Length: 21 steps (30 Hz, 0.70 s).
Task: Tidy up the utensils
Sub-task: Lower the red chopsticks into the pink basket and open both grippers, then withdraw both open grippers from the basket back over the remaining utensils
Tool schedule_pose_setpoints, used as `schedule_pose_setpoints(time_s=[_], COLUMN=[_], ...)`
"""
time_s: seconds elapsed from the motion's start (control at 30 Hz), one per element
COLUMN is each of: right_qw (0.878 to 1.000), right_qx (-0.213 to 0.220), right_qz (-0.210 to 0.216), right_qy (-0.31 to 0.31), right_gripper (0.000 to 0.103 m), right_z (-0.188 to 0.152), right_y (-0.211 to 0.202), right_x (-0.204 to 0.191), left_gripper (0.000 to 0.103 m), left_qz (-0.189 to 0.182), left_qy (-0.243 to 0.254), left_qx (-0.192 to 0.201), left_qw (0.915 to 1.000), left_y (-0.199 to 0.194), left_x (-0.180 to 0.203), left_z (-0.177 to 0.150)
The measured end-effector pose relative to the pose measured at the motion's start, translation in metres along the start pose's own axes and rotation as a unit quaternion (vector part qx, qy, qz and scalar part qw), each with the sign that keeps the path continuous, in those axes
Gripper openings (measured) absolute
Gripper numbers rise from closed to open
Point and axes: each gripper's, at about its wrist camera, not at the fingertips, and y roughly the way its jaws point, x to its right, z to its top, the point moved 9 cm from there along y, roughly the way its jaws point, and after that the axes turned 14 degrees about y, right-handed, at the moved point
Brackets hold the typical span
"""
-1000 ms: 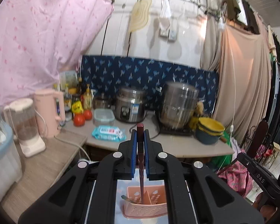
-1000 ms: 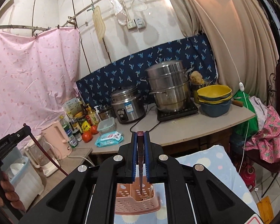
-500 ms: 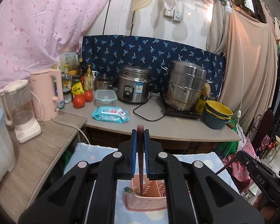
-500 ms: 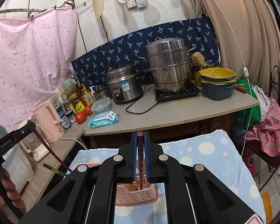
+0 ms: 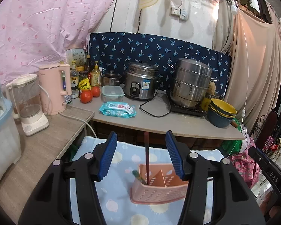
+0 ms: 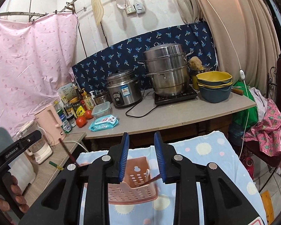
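On the left, the left tool [image 5: 141, 154] has its blue pads spread apart and grips nothing, while the dark red chopstick [image 5: 147, 161] stands free between them, long axis close to upright, lower tip in the pink holder [image 5: 159, 191] on the blue cloth [image 5: 119, 210]. To the right, the right tool [image 6: 141, 157] is likewise parted and empty above the same holder, where another dark stick [image 6: 151, 180] leans toward the right. Both sticks look light, stiff and rather slick, so a grip on the upper shaft seems best.
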Motion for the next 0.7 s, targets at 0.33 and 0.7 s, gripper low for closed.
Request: schedule_pose_setpoints(time_s=[0.33, 0.7], right_qw=[1.0, 0.999], right_qx=[-0.009, -0.041], right_qz=[0.008, -0.002], right_qy=[0.0, -0.006], right_gripper=[0.028, 0.028], right_z=[-0.02, -0.084], right_y=[-0.045, -0.11], right_x=[0.001, 0.027], left_gripper=[0.051, 0.051], left_qz=[-0.011, -0.036], left_qy=[0.008, 0.021], left_qx=[-0.002, -0.031], left_qw=[0.9999, 0.9986], left_y=[-0.047, -0.112], left_x=[0.007, 0.019], left_z=[-0.019, -0.087])
